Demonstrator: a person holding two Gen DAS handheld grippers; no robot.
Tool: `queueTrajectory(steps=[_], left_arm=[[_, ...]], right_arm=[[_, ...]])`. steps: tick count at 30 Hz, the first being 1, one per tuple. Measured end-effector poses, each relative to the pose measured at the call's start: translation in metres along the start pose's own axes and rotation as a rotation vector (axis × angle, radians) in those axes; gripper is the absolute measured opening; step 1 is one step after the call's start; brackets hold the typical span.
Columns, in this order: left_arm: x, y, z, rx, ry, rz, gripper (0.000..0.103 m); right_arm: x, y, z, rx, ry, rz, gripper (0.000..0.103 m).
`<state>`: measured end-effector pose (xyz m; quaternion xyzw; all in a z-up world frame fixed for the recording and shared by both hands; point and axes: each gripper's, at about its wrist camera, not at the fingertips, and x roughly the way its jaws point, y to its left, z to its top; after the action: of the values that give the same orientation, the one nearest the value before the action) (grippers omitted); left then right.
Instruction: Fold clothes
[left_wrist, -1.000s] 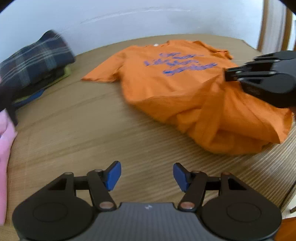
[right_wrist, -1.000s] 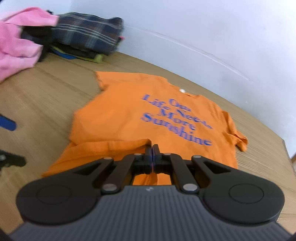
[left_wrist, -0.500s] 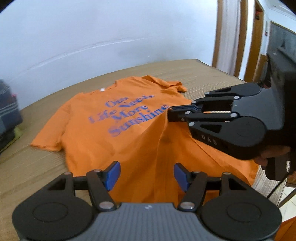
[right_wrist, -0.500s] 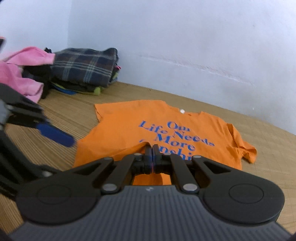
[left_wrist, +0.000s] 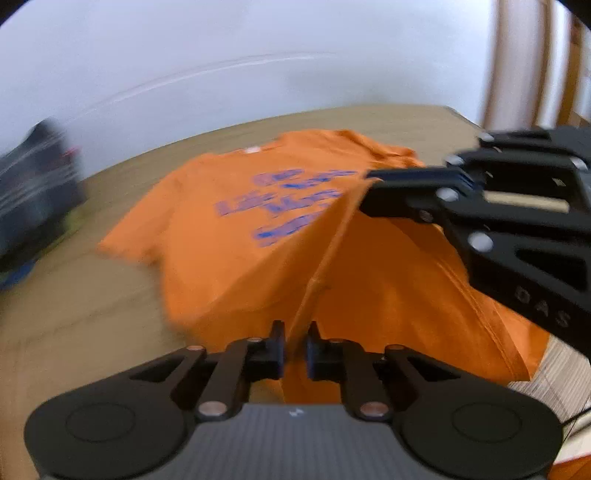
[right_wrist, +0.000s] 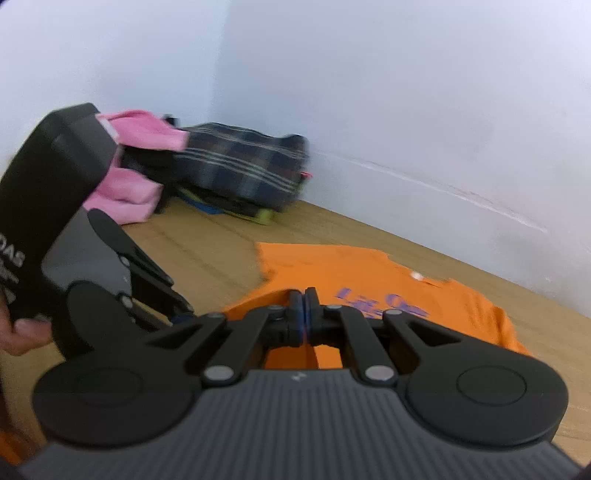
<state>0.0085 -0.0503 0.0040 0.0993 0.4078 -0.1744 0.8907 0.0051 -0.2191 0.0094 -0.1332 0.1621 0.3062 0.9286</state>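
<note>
An orange T-shirt with blue lettering lies on a wooden table, its near part lifted off the surface into a ridge. In the left wrist view, the left gripper has its jaws drawn in on a fold of that orange cloth, which runs up between the blue pads. The right gripper enters this view from the right, closed on the top of the same raised fold.

The right wrist view shows the right gripper pinched tight, with orange cloth under its tips. Only this view gives the pile of clothes by the wall: a dark plaid piece and a pink one. It also shows the person's fingers around the left gripper's body at the left edge.
</note>
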Motion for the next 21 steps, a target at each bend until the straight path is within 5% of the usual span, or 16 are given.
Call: queueTrajectory(steps=[6,10,12,16,21], left_arm=[[-0.030,0.038,-0.068,-0.270,0.112,0.109,0.007],[-0.016,0.070,-0.113,-0.449,0.235,0.132,0.007],[-0.018,0.073,-0.126,-0.440,0.232,0.157,0.010],[-0.025,0.067,-0.129,-0.349,0.230,0.183,0.016],[-0.041,0.047,-0.120,-0.242,0.176,0.083,0.040]], right_arm=[[-0.001,0.055,-0.007,-0.013,0.049,0.192,0.005],[0.014,0.099,-0.028,0.021,0.205,0.297,0.010],[0.013,0.118,-0.039,0.060,0.270,0.297,0.014],[-0.007,0.111,-0.050,0.127,0.302,0.192,0.019],[-0.067,0.071,-0.071,0.311,0.285,-0.052,0.029]])
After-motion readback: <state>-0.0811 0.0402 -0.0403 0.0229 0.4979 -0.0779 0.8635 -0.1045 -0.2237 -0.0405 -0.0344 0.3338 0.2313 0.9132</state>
